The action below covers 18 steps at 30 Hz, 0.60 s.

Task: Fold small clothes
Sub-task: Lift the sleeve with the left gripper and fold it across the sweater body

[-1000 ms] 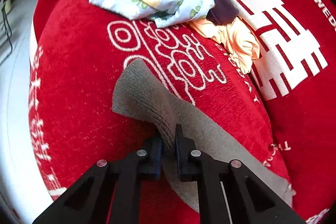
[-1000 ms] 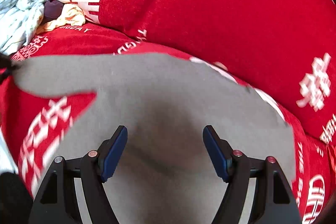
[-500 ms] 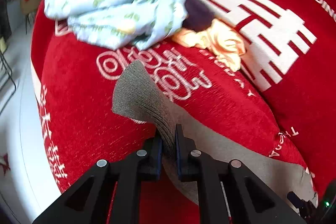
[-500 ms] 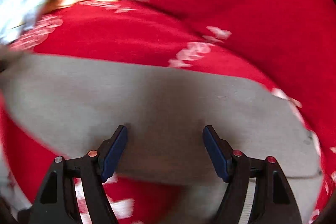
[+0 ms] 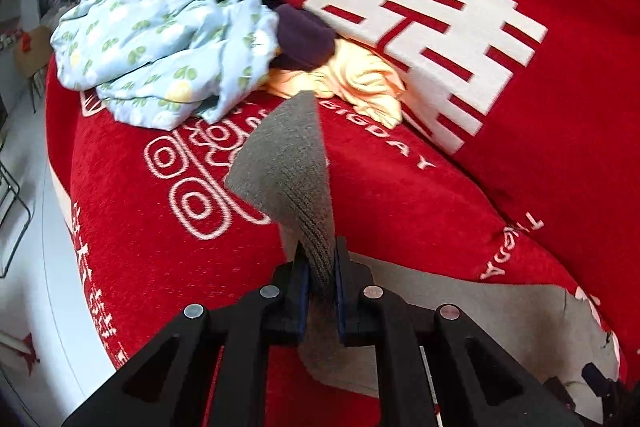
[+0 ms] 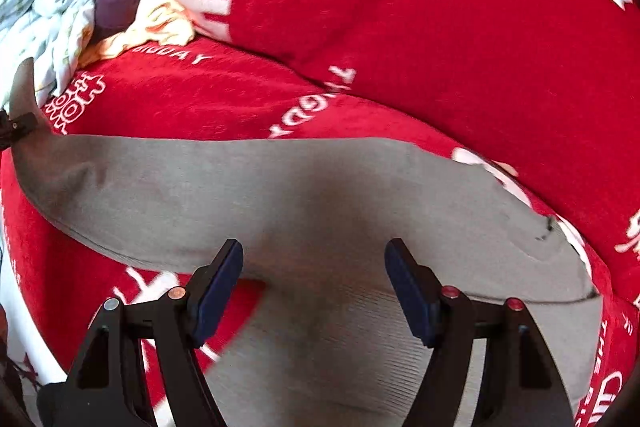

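Grey garment: your grey knit piece [image 6: 320, 195] lies stretched across the red cushion seat, one end lifted off the fabric and the rest resting flat.
Left claw: your left claw [image 5: 320, 263] is clamped on that lifted end; the ribbed grey cloth is bunched between the two pads and fans up beyond them in a loose flap.
Right claw: your right claw [image 6: 314, 267] is spread wide above the middle of the garment, with grey cloth showing between the pads; you cannot tell whether the tips touch it.
Left view only: the pinch itself and the knit ribs close up, plus a small notch at the garment's far right edge.
Right view only: the garment's full length, running from the left claw at the far left edge of the frame to a seamed end at the right.
Red cover: the sofa cover [image 5: 400, 195] carries white woven lettering and round motifs; the back cushion [image 6: 440, 27] rises behind the seat.
Other clothes: a light blue printed bundle [image 5: 180, 27], a dark purple piece [image 5: 304, 39] and a pale orange piece [image 5: 360, 83] sit piled together at the seat's far end, well apart from the garment's flat part.
Beyond the sofa: pale floor [image 5: 24, 267] along the left.
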Tool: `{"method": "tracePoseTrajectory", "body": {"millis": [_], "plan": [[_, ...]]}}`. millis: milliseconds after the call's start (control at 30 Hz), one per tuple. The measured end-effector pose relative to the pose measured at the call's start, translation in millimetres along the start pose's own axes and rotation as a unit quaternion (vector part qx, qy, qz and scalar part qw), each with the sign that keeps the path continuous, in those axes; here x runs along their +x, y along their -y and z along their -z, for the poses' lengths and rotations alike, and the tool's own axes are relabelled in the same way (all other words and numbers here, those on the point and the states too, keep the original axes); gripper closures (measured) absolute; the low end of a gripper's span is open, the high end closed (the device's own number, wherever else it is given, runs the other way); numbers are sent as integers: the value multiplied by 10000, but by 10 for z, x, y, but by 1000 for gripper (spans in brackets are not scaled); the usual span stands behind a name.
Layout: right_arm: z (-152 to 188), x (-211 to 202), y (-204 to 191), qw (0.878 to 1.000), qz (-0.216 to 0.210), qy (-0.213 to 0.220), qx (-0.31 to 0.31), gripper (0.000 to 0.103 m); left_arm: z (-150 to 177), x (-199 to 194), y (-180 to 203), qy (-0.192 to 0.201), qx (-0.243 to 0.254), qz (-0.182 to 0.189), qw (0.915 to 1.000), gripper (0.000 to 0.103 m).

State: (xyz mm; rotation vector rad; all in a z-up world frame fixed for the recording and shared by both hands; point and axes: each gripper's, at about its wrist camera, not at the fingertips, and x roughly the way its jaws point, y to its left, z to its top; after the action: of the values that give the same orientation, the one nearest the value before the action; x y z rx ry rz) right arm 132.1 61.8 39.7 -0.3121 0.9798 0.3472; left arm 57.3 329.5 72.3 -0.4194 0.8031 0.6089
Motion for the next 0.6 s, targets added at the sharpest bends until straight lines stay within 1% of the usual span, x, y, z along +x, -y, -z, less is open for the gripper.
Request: {"method": "tracePoseTrajectory", "body": {"millis": [200, 400, 500, 600], "plan": [[213, -151, 422, 9996, 184, 30, 211, 27, 74, -43, 386, -103, 318, 28, 9994, 91], [440, -287, 944, 9974, 250, -11, 675, 27, 204, -72, 820, -272, 685, 66, 9973, 91], [526, -343, 1135, 9962, 241, 0, 841, 27, 272, -101, 1019, -340, 821, 56, 9960, 91], [600, -389, 1242, 9957, 246, 31, 889, 27, 335, -177, 1237, -330, 968, 51, 9947, 91]]}}
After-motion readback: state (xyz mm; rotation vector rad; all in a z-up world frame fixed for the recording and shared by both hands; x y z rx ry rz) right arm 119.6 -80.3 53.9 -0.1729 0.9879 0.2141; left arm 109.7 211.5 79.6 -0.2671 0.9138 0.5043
